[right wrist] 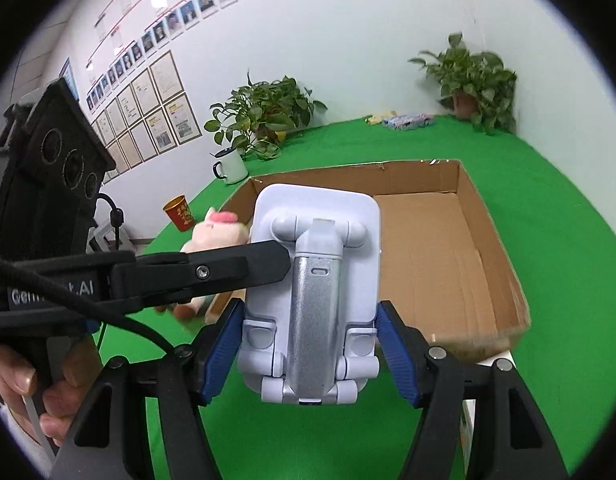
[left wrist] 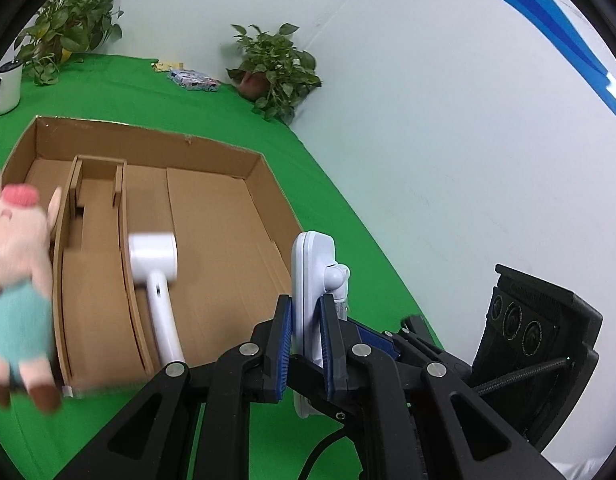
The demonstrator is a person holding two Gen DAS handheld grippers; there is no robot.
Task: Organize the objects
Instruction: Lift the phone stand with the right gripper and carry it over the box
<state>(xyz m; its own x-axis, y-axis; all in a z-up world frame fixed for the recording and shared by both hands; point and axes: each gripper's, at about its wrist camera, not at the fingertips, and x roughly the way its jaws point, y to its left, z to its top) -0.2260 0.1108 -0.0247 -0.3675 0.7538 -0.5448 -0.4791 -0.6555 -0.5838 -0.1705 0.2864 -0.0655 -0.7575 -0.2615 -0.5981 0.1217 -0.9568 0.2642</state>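
Observation:
My left gripper [left wrist: 306, 316] is shut on a white folding phone stand [left wrist: 313, 280], gripping it edge-on by its thin sides, held above the green table beside the cardboard box [left wrist: 228, 160]. In the right wrist view the same stand [right wrist: 313, 280] sits between my right gripper's blue pads [right wrist: 391, 344]; the right gripper [right wrist: 309, 312] is open, with a gap at the right pad. The left gripper's black finger [right wrist: 228, 268] touches the stand from the left. A white lint remover [left wrist: 154, 276] lies in the box. A pink plush pig [left wrist: 16, 276] stands at the box's left edge.
The box has cardboard dividers [left wrist: 120, 188] at its left side. A white mug [left wrist: 6, 84], two potted plants [left wrist: 276, 68] [left wrist: 72, 20], and a patterned pouch [left wrist: 194, 80] sit at the table's far side. A red cup [right wrist: 180, 212] stands left of the box.

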